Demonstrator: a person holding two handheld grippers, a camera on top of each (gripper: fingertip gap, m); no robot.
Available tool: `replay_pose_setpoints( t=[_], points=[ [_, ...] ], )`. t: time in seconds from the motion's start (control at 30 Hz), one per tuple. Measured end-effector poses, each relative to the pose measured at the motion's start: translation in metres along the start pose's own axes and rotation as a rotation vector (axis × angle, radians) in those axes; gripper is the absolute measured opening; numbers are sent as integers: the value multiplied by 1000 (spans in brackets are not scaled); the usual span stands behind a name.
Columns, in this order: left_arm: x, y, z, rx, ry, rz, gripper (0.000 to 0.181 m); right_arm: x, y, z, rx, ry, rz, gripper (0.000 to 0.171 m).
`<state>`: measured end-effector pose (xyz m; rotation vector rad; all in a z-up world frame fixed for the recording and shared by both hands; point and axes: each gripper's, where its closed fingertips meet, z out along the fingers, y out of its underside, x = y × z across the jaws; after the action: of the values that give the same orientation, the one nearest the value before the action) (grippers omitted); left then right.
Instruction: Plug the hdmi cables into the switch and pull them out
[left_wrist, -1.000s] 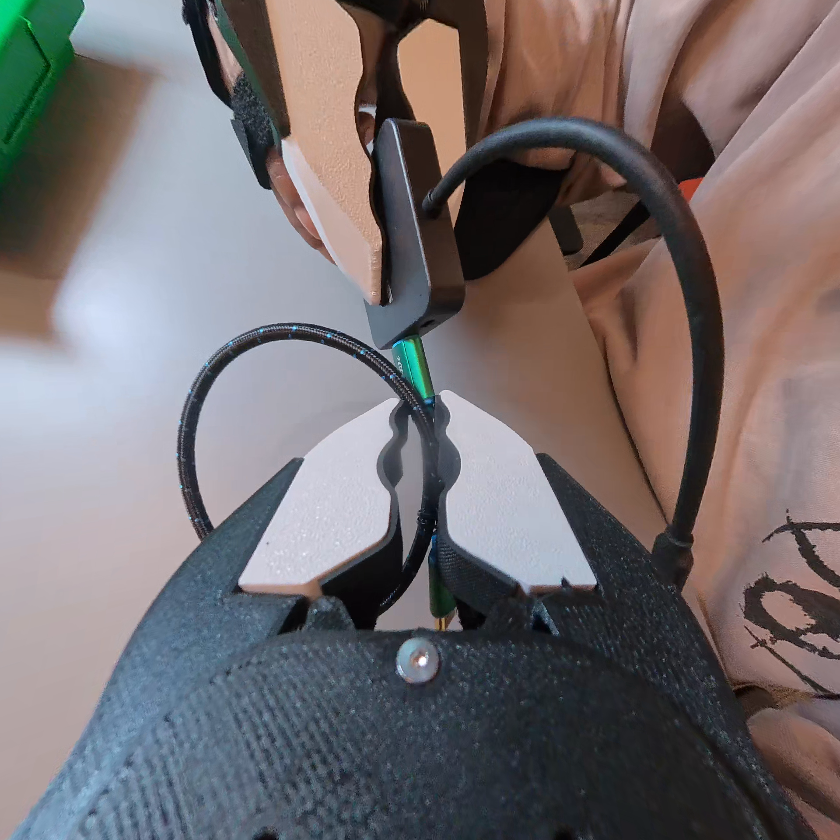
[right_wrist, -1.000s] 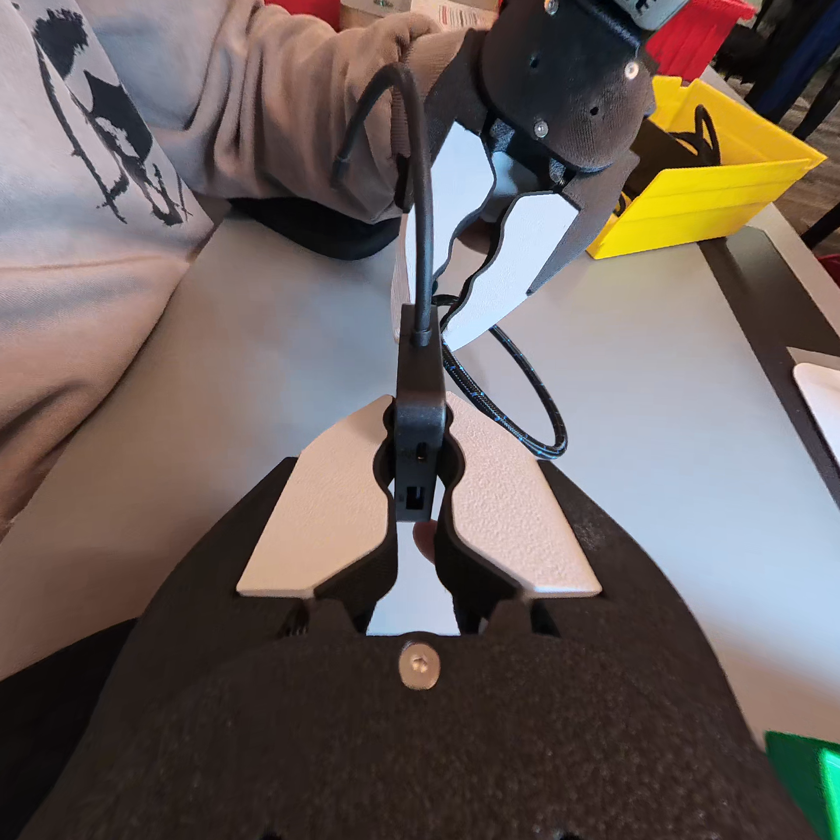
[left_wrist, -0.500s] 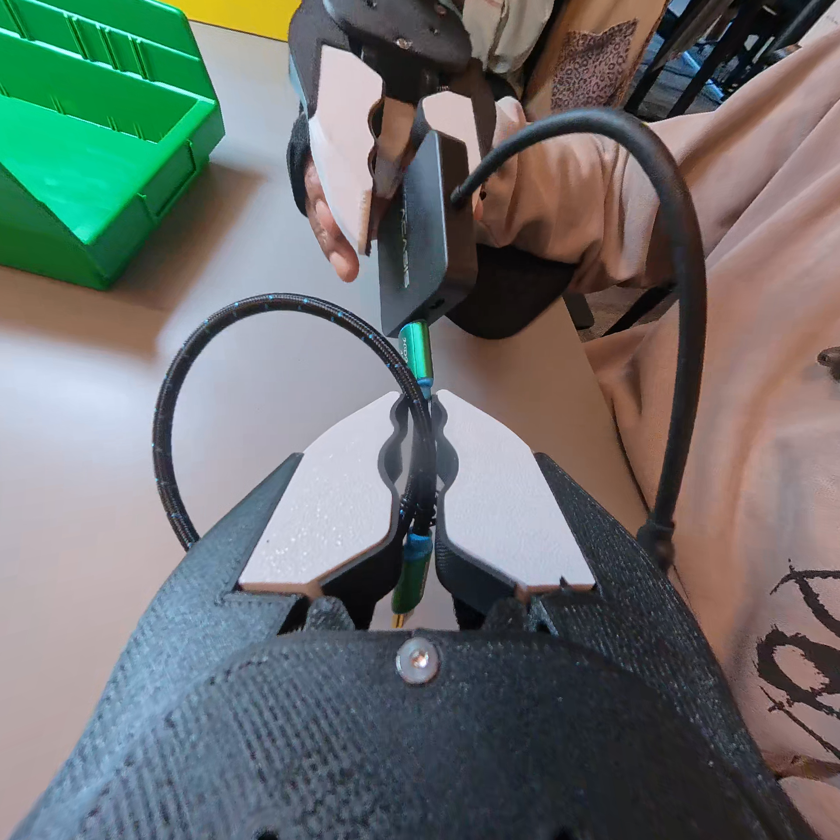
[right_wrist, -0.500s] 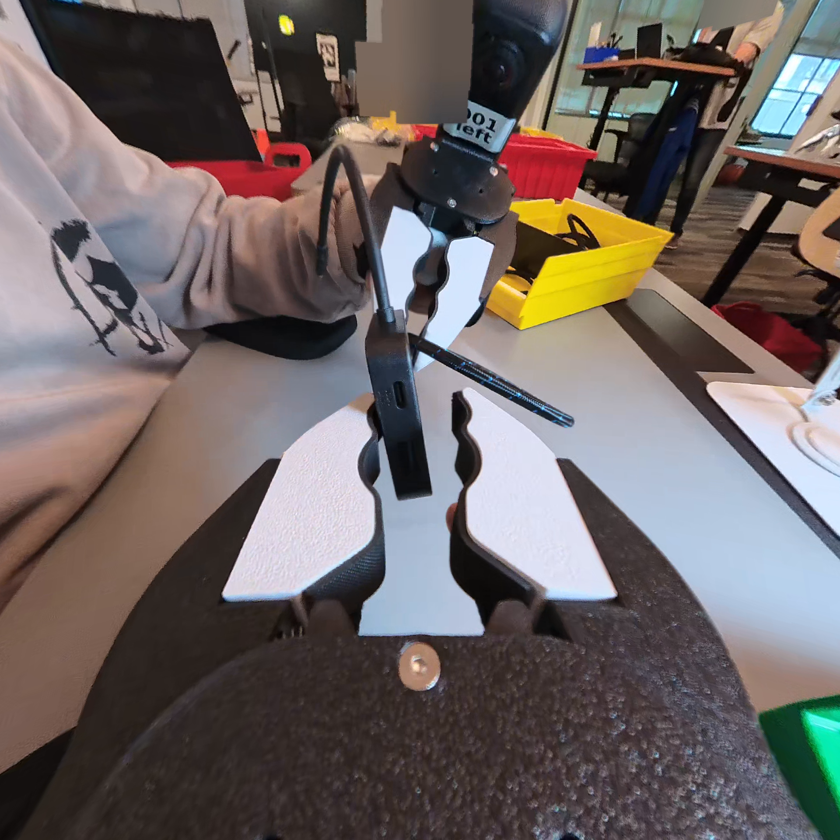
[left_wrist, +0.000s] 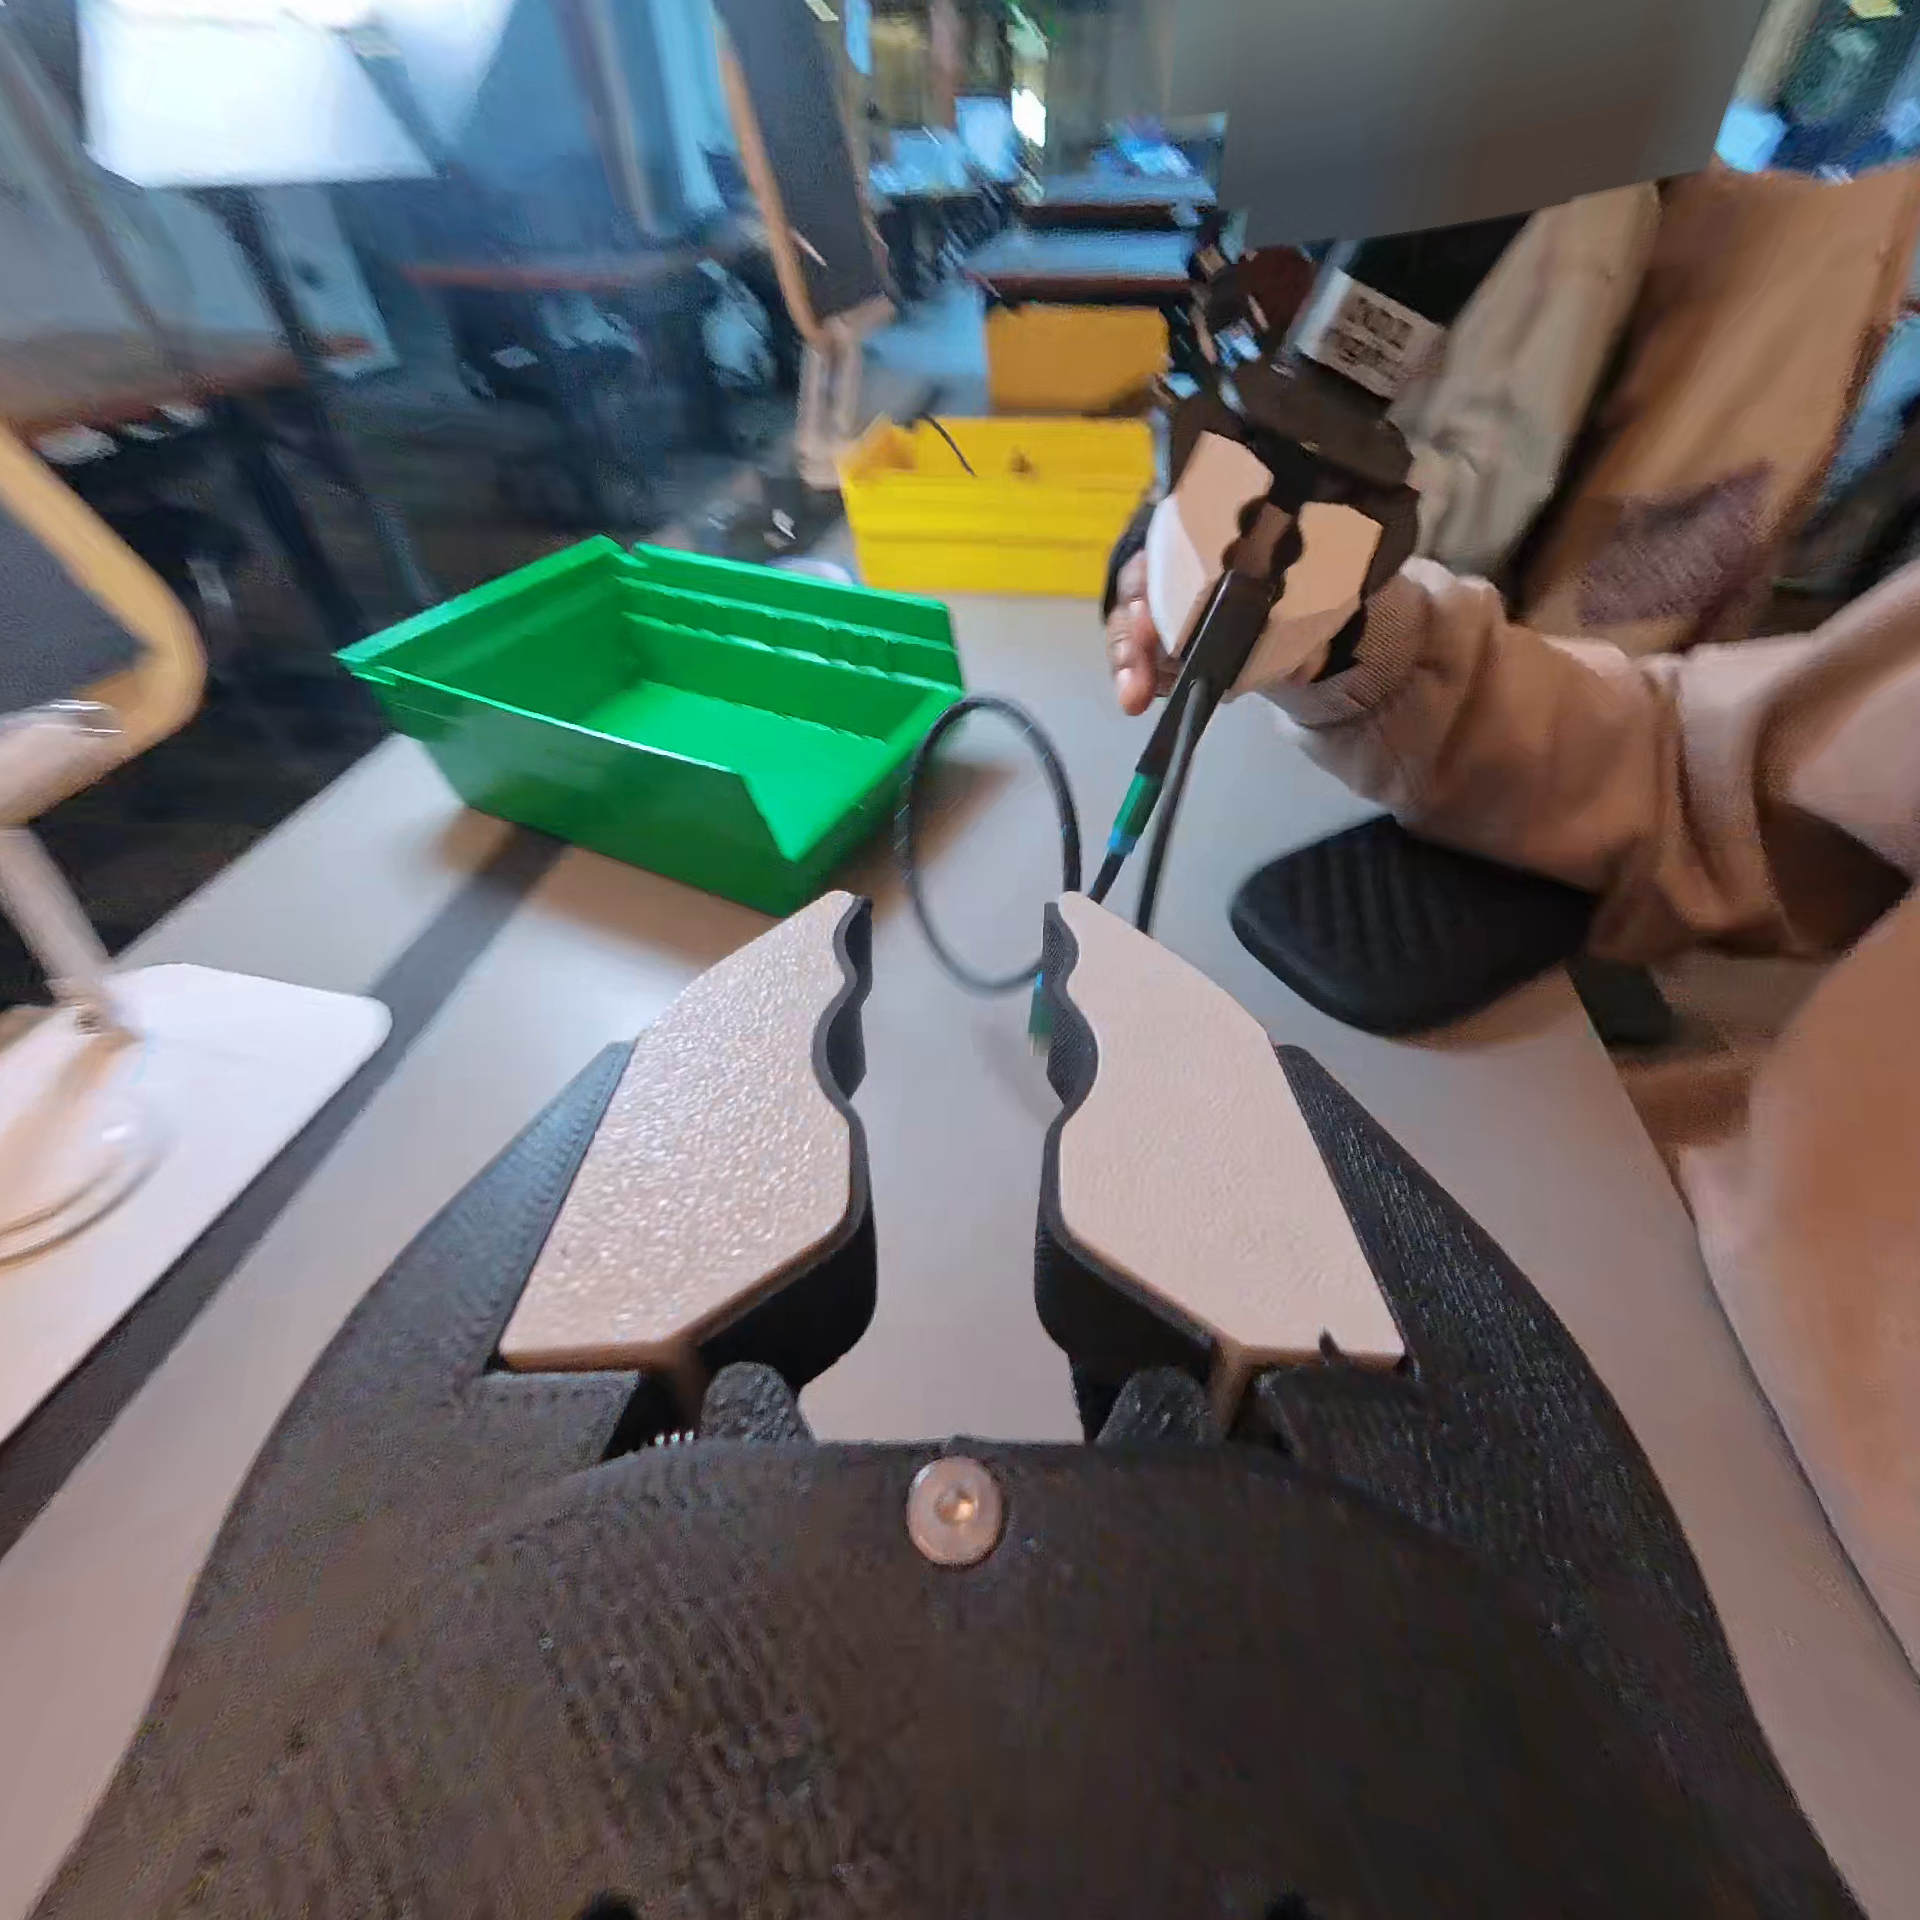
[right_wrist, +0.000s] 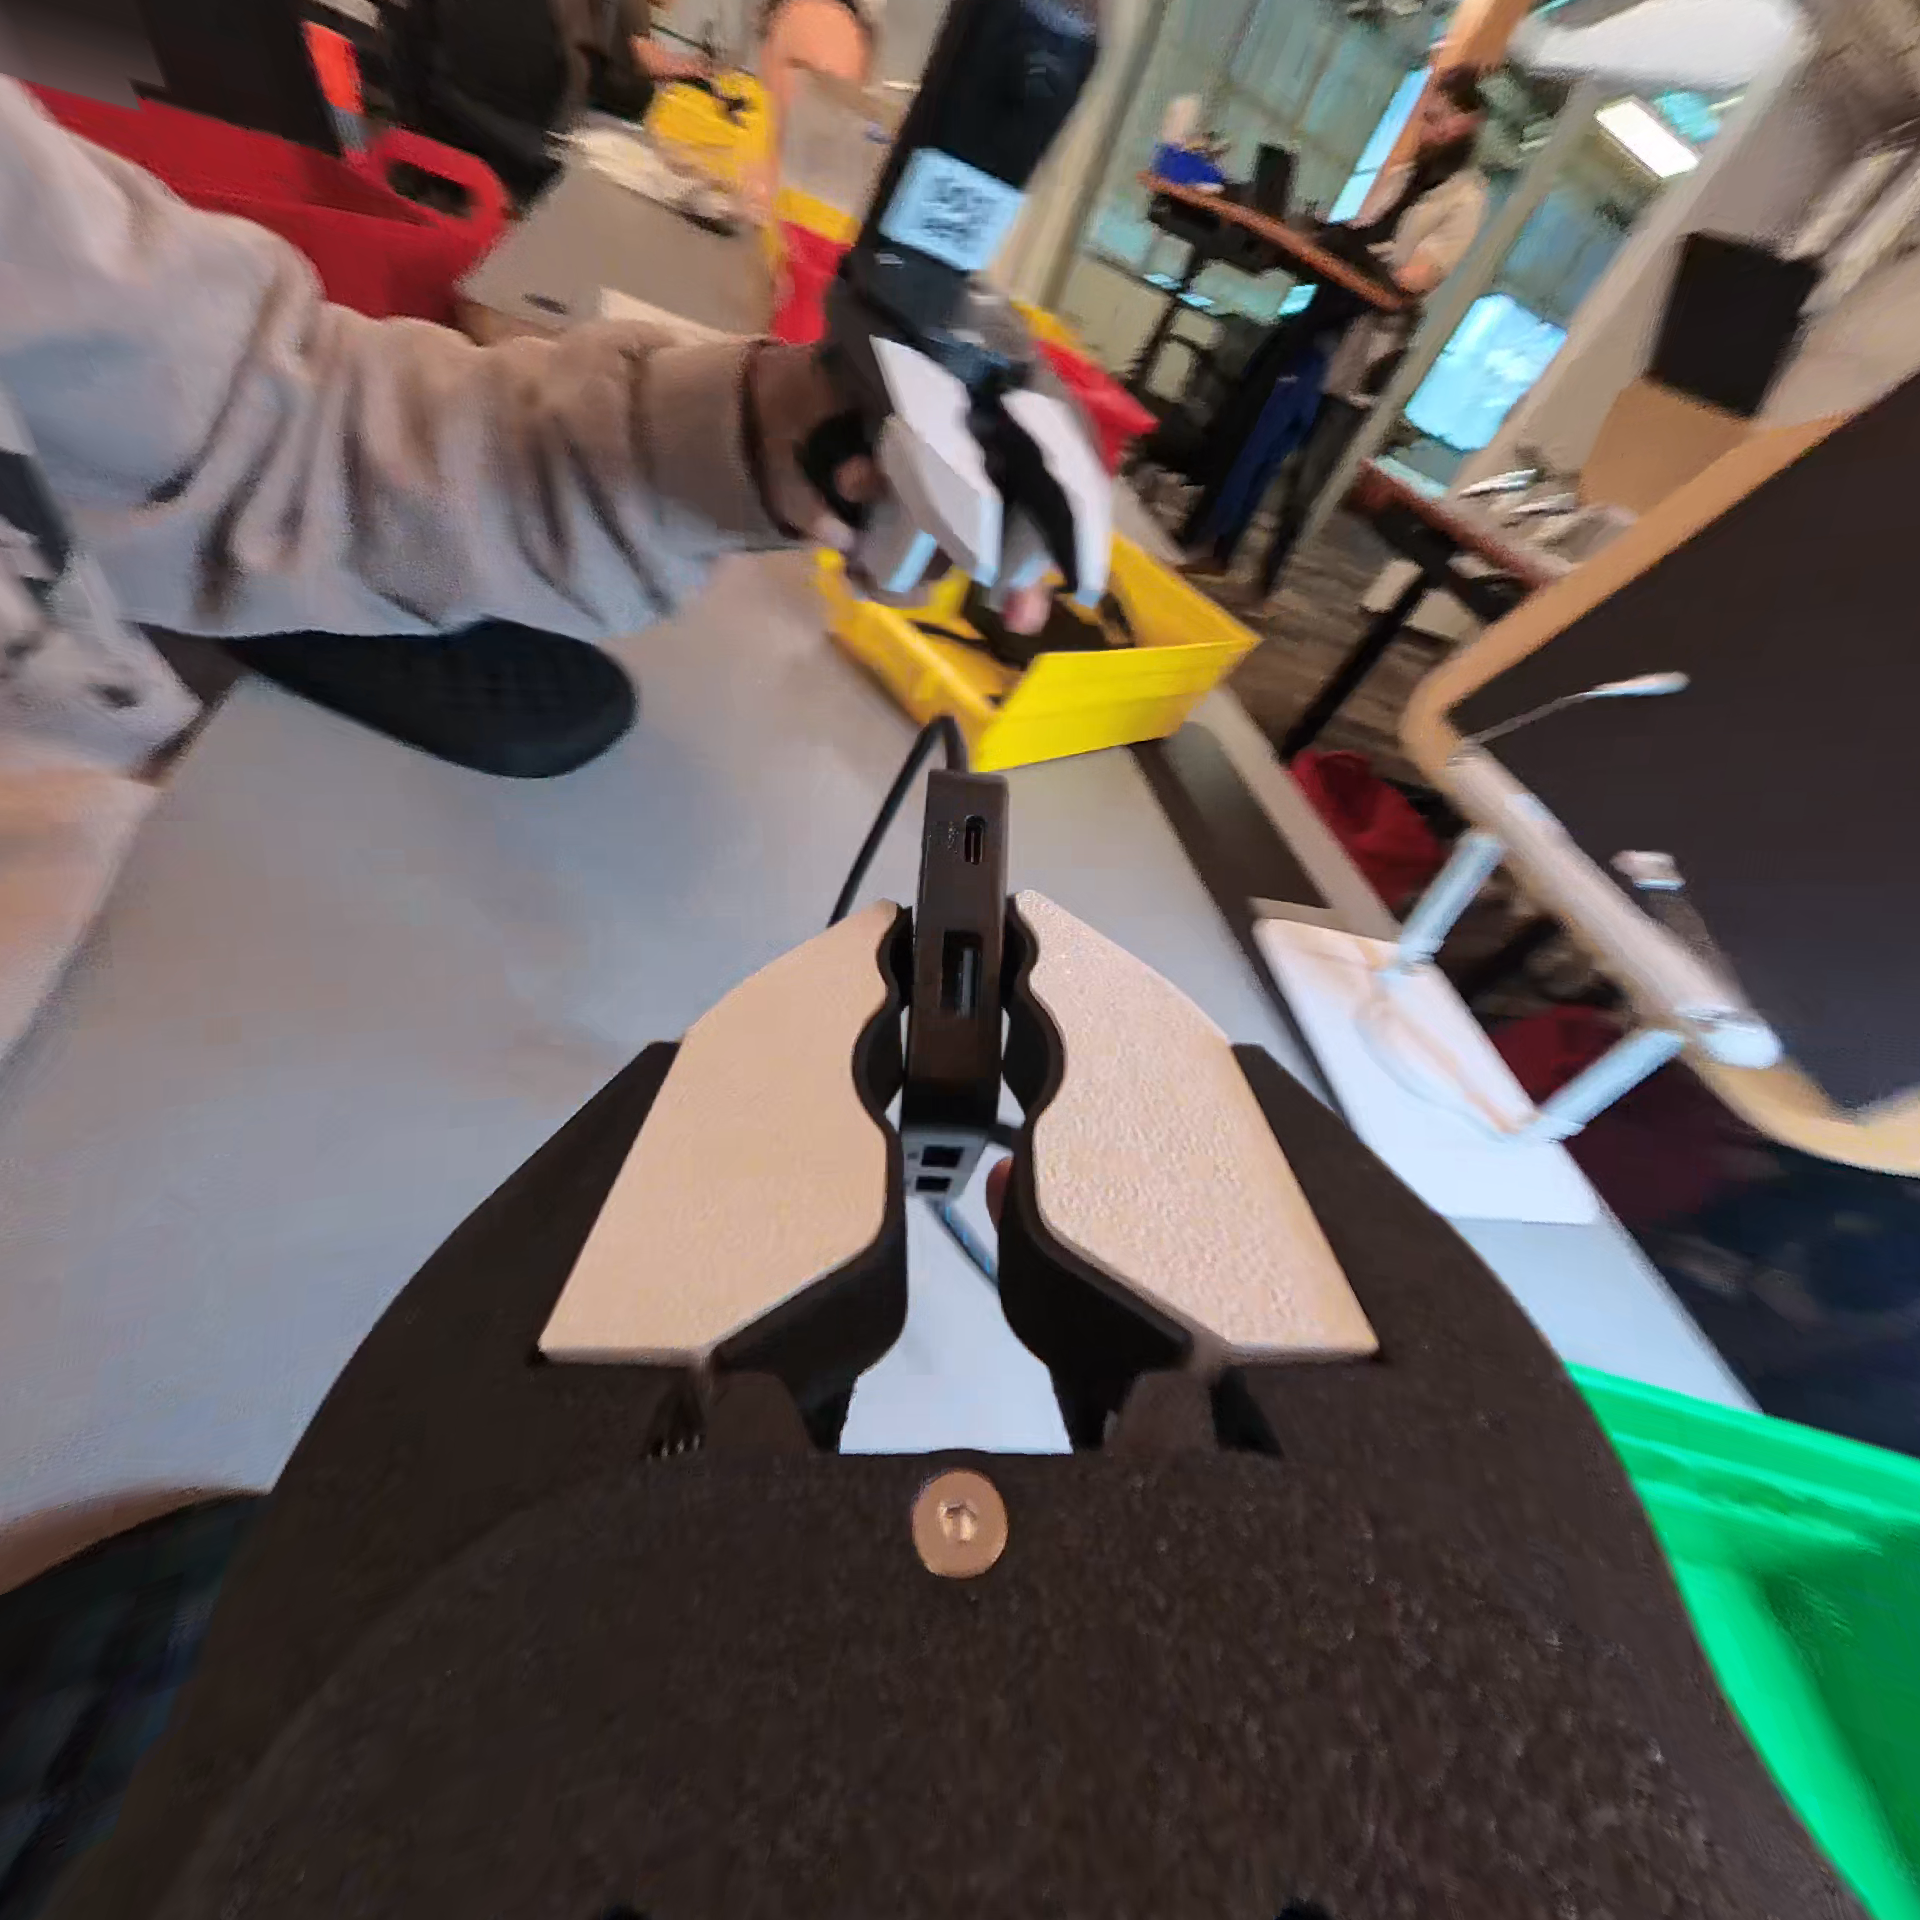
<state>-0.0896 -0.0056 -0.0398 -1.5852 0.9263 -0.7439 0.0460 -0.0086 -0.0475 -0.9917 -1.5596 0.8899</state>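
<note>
While the left gripper (left_wrist: 956, 920) stands with its two pale fingers (left_wrist: 717, 1132) spread wide and nothing between them, the right gripper (right_wrist: 954, 914) is closed narrowly on the switch (right_wrist: 958, 966), a slim black box held on edge between its fingertips. In the right wrist view the switch juts up past the fingertips, its narrow face with small ports turned to the camera, and its own thick black lead (right_wrist: 883, 821) leaves from its far end and drops to the left. In the left wrist view the same switch (left_wrist: 1236, 623) shows farther off, beyond and to the right of the open fingers, clamped in the right gripper (left_wrist: 1262, 582) and pointing downward. From its lower end hangs the braided cable (left_wrist: 1060, 831) by a green plug (left_wrist: 1132, 800) that sits in the switch; the cable curves into a loop just ahead of the gap between the left fingertips, and its free end, also green, hangs just beside the inner edge of the right-hand finger, partly hidden by it. A green bin (left_wrist: 675, 727) sits on the grey table (left_wrist: 312, 1299) beyond the left-hand finger, and a yellow bin (left_wrist: 997, 520) lies farther ahead. In the right wrist view the left gripper (right_wrist: 982, 499) appears blurred, well beyond the fingertips, above the yellow bin (right_wrist: 1039, 665).
</note>
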Motion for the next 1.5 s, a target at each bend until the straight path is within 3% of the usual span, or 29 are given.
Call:
replay_pose_setpoints(
  t=[0.1,0.27,0.43,0.6,0.83,1.0,1.07,1.43,1.5],
  points=[
    [-22,1,-38,56,-151,-45,33,51,-14,-38,-22,231,-48,14],
    [-34,59,-73,-2,-297,-129,35,150,0,-81,-241,576,-158,14],
    [-31,88,-66,83,-320,-182,32,225,73,-72,-560,628,-218,15],
    [-32,108,-56,29,-343,-131,31,267,161,-58,-827,615,-325,14],
    [-29,123,-54,-14,-367,-52,30,262,222,-28,-925,539,-427,16],
    [-25,127,-50,-27,-345,-53,31,241,240,-36,-1006,469,-286,37],
    [-24,127,-49,-27,-344,-51,31,230,233,-37,-984,449,-204,45],
    [-22,132,-43,-43,-342,-86,29,200,171,-51,-717,538,56,39],
    [-25,131,-45,-48,-368,-72,30,196,153,-49,-587,576,130,39]
  ],
)
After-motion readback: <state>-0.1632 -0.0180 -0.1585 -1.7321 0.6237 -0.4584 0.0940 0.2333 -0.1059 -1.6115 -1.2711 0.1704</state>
